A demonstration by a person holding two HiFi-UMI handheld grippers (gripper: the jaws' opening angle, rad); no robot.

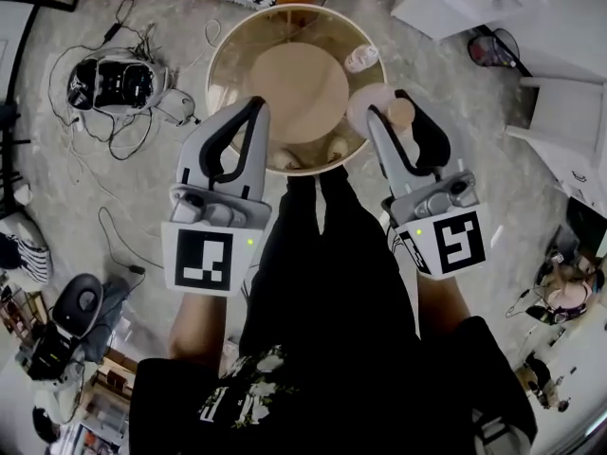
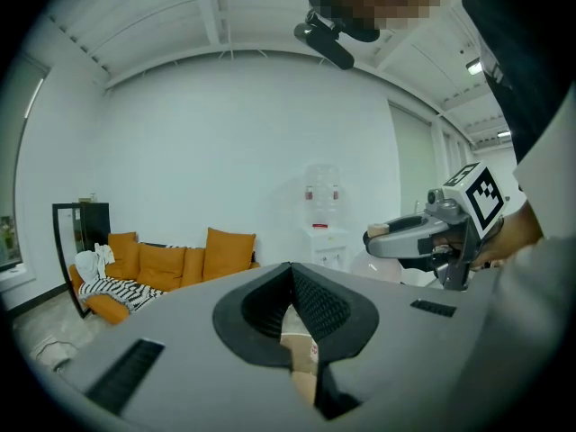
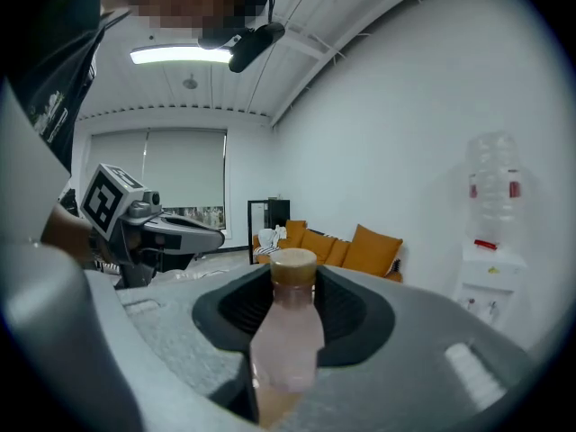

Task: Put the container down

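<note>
A small bottle (image 3: 286, 331) with a pale pink body and a tan cap (image 1: 401, 112) stands between the jaws of my right gripper (image 3: 293, 282), which is shut on it. In the head view that gripper (image 1: 399, 104) hangs over the near right rim of a round table (image 1: 228, 41) with a glass edge and a wooden middle. My left gripper (image 1: 253, 110) hovers over the table's near left rim. Its pads (image 2: 315, 300) meet at the tips with nothing held. The right gripper (image 2: 423, 237) also shows in the left gripper view.
Another small bottle (image 1: 360, 59) stands on the table at the far right, and a pale round thing (image 1: 368, 102) sits by the right gripper. A black device (image 1: 114, 81) with cables lies on the floor at left. White furniture (image 1: 560, 112) stands at right. An orange sofa (image 2: 171, 264) is beyond.
</note>
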